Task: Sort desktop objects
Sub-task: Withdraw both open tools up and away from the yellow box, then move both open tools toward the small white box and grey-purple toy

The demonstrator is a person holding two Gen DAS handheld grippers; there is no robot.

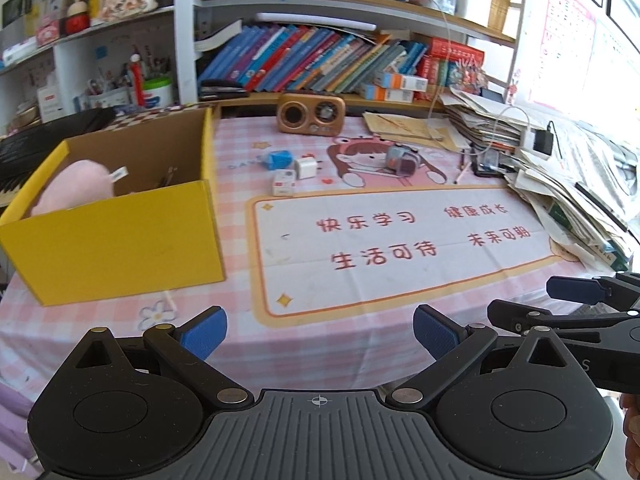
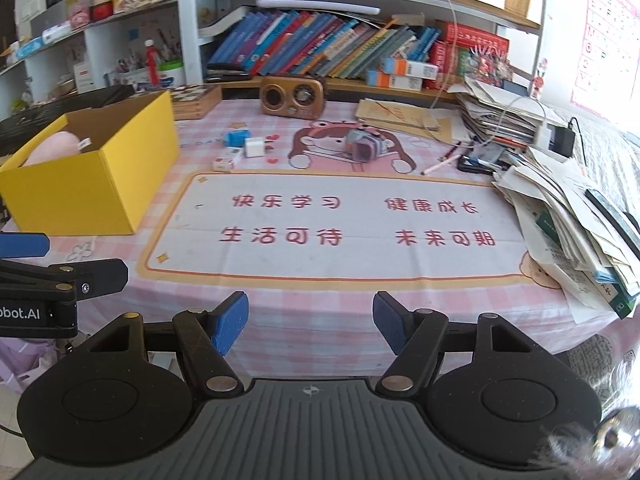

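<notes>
A yellow cardboard box stands at the desk's left with a pink plush toy inside. Past it lie a blue cube, a white charger plug and a small white-and-red box. A grey-purple toy camera sits mid-desk. My left gripper hovers open and empty over the desk's near edge. My right gripper is beside it, open and empty as well.
A brown retro radio stands at the back below shelves of books. Stacked papers crowd the right side, with pens and a charger with cables nearby. A pink mat covers the desk.
</notes>
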